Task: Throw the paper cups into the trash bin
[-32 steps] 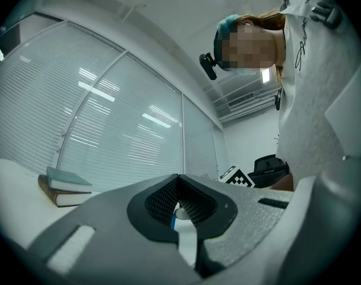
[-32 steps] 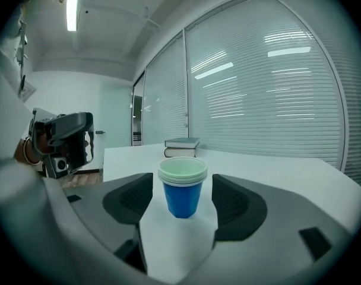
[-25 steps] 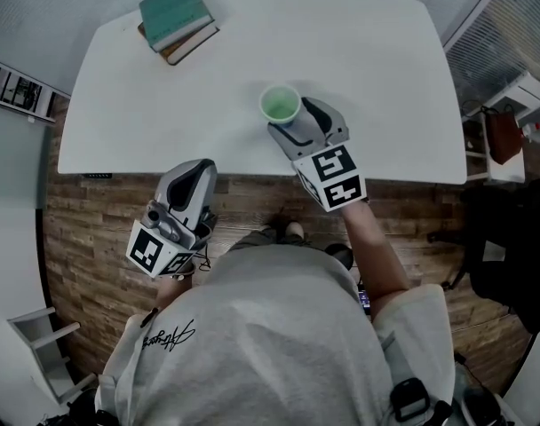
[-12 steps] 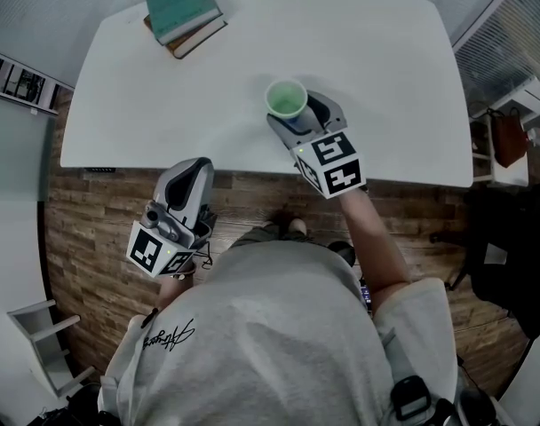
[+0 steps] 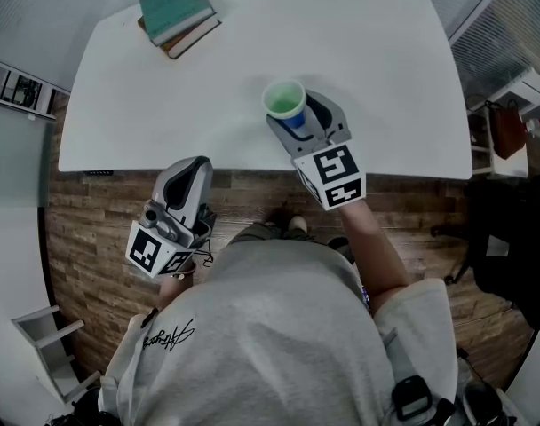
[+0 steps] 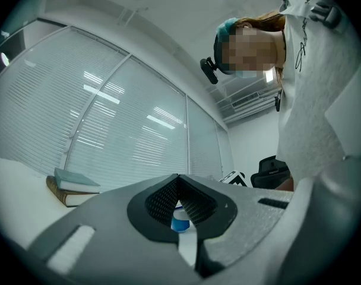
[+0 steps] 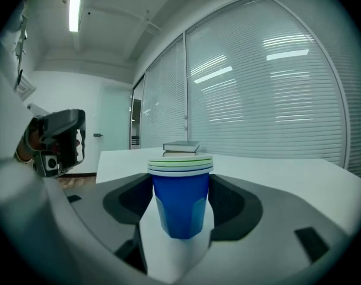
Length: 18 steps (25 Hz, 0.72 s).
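Observation:
A stack of paper cups (image 5: 283, 100), green inside and blue outside, stands upright near the front edge of the white table (image 5: 385, 78). My right gripper (image 5: 294, 119) is shut on the cups, one jaw against each side. In the right gripper view the blue cups (image 7: 180, 189) fill the gap in the right gripper (image 7: 180, 209). My left gripper (image 5: 193, 174) hangs shut over the wooden floor, off the table's front edge, holding nothing. Through the slit of the left gripper (image 6: 179, 186) a bit of the blue cups (image 6: 180, 221) shows. No trash bin is in view.
Two stacked books (image 5: 177, 16) lie at the table's far left corner. A dark office chair (image 5: 510, 238) stands on the right and a white shelf unit (image 5: 39, 335) at the lower left. Window blinds run behind the table.
My right gripper and the cups have shifted slightly, and the cups' blue side now shows under the green rim. The left gripper has stayed in place.

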Each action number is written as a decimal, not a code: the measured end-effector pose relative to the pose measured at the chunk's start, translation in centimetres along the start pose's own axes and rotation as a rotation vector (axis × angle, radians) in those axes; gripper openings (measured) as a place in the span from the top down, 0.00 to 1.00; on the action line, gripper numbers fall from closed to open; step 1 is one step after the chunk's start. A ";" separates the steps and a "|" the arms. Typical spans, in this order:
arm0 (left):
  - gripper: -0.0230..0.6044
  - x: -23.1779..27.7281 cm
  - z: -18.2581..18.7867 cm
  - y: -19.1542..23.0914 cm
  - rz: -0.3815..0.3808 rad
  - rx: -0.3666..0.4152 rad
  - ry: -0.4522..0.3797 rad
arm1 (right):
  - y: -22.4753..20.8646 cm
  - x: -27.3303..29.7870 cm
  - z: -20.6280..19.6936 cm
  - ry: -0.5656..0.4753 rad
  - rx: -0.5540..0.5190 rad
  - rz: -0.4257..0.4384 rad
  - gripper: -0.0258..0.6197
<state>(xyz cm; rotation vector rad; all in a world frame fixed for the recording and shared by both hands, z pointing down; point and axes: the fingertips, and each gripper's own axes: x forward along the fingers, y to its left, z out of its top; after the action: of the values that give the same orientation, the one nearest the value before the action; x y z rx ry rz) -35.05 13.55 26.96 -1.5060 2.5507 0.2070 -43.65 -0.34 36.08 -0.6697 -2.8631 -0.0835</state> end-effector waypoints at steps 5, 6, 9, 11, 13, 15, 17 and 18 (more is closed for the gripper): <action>0.96 1.8 -0.5 -0.7 -0.097 -0.012 0.003 | -0.5 -3.3 0.3 -0.030 0.030 -0.090 0.51; 0.96 2.2 -0.5 -0.9 -0.116 -0.012 0.003 | -0.6 -4.1 0.4 -0.037 0.033 -0.107 0.51; 0.96 3.4 -0.5 -1.4 -0.170 -0.025 -0.006 | -1.0 -6.6 0.7 -0.054 0.040 -0.164 0.51; 0.96 4.3 -0.5 -2.3 -0.221 -0.036 -0.008 | -1.6 -8.7 0.8 -0.069 0.050 -0.217 0.51; 0.96 5.1 -0.7 -3.3 -0.283 -0.047 -0.005 | -2.1 -10.8 1.0 -0.086 0.057 -0.277 0.51; 0.96 5.8 -0.8 -4.3 -0.347 -0.060 -0.005 | -2.5 -12.7 1.3 -0.103 0.061 -0.338 0.51; 0.96 6.5 -1.0 -5.3 -0.412 -0.074 -0.004 | -2.7 -14.4 1.4 -0.118 0.069 -0.398 0.51; 0.96 6.8 -1.0 -5.9 -0.445 -0.081 -0.003 | -2.7 -15.1 1.3 -0.121 0.074 -0.427 0.51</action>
<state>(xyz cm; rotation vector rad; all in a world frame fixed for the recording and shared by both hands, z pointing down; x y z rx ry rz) -33.22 4.71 26.28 -2.0476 2.1520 0.2503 -31.83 -9.23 31.62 -0.0421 -3.0583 0.0011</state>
